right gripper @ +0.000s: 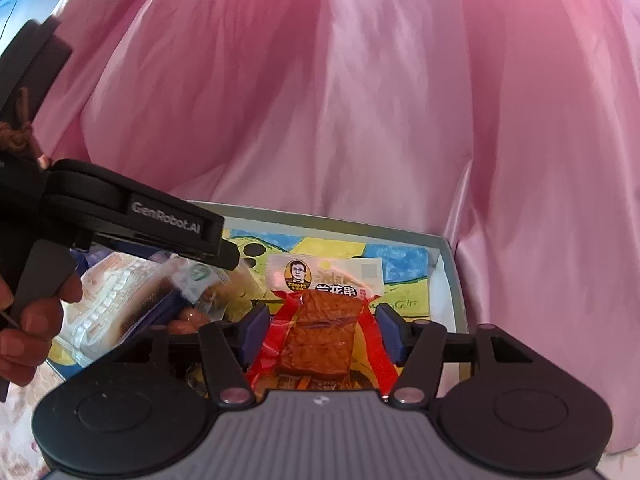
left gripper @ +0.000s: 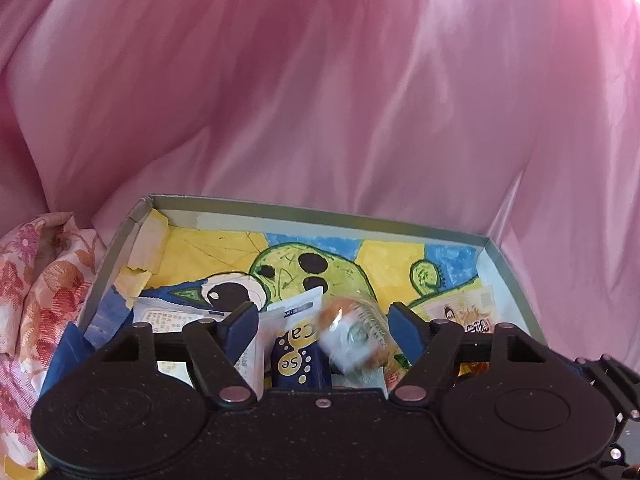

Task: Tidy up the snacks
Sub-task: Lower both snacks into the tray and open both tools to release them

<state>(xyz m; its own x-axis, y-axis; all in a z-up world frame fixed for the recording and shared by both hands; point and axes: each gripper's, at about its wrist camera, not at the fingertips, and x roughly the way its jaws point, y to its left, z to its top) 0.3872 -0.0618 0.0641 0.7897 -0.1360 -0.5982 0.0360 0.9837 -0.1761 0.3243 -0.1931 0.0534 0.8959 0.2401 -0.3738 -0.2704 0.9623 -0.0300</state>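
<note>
- The landmark is the shallow cardboard box [left gripper: 496, 256] lined with a painted cactus drawing; both grippers hang over its near edge and every snack in view lies inside it.
- The left gripper [left gripper: 320, 320] has its jaws apart. A blurred clear-wrapped snack [left gripper: 352, 340] sits between its blue pads, not pinched as far as I can tell, above a dark blue sachet [left gripper: 298, 364] and a white sachet [left gripper: 296, 308] in the near-left part of the box.
- The right gripper [right gripper: 320, 332] also stands apart. The tofu packet [right gripper: 320, 332], red-edged with a portrait label, lies between its pads near the box's right wall, with a visible gap on each side.
- Judgement: this looks like the release step, both snacks being let go into the box.
- To do it well, I would keep each pair of pads wide until the wrapper is plainly free, then lift straight up from the box so no film edge snags on a pad.
- The left snack rests on other sachets and may slide; pull away gently.
- A hand [right gripper: 32, 320] holds the left tool close by, left of the tofu packet, so retreat one gripper at a time.
</note>
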